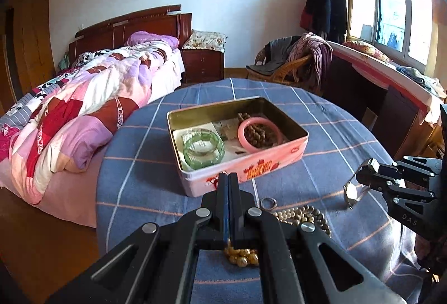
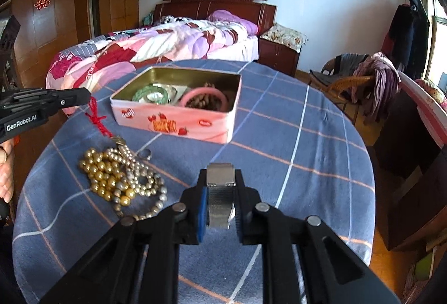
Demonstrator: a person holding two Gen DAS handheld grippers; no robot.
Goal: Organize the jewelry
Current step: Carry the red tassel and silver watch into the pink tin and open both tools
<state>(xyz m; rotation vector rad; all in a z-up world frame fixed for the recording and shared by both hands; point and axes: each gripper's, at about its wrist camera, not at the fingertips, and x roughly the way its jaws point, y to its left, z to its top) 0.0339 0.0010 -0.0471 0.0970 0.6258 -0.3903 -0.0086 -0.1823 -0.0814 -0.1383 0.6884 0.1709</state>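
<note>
Right gripper [image 2: 220, 200] is pinching a silver mesh-band wristwatch [image 2: 220, 193] by its band, keeping it lifted for carrying ahead into the open pink rectangular tin [image 2: 173, 122]; left gripper [image 1: 228, 186] is pressed together.

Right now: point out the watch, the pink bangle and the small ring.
watch [image 2: 220, 193]: right wrist view, on its mesh band between the gripper's fingers.
pink bangle [image 1: 242, 136]: left wrist view, on its left rim, inside the tin.
small ring [image 1: 268, 203]: left wrist view, on its band, on the cloth.
</note>
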